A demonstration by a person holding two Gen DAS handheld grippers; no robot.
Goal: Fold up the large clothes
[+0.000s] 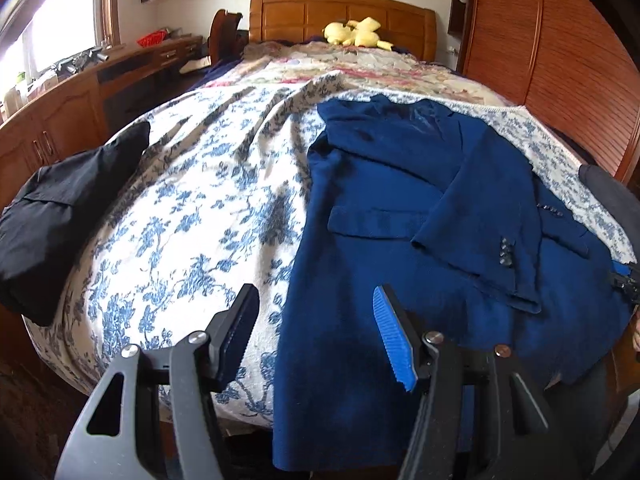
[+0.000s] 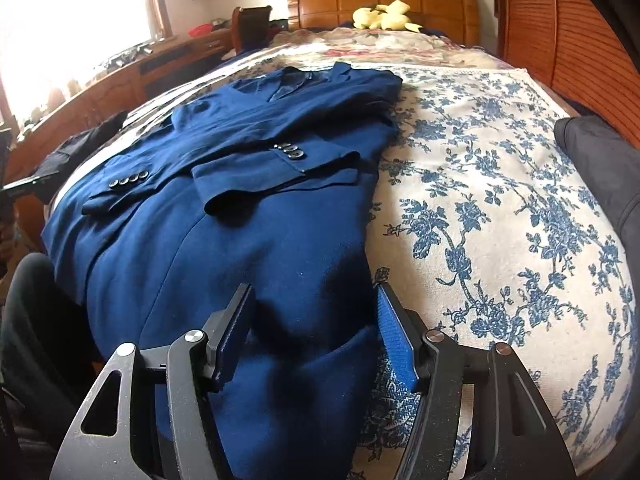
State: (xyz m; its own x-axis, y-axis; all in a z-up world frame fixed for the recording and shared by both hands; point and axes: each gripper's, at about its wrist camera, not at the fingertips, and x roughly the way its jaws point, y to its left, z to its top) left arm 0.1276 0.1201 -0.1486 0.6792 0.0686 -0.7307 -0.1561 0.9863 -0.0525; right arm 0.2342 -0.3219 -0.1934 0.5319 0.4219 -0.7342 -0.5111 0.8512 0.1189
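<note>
With both sleeves already crossed over its front, the blue jacket (image 2: pixel 248 184) lies on the bed (image 2: pixel 500 200), hem at 6 o'clock, beneath the left gripper (image 1: pixel 316 332) and right gripper (image 2: pixel 316 328), fingers spread and empty; the next move looks like pinching the hem corners and folding toward 12 o'clock.

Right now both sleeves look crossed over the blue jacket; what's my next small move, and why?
Probably lower both grippers and pinch the bottom hem of the blue jacket to fold it up toward the collar. Both sleeves already lie across its front, the hem hangs over the bed edge, and the left gripper and right gripper hover open above that hem.
</note>
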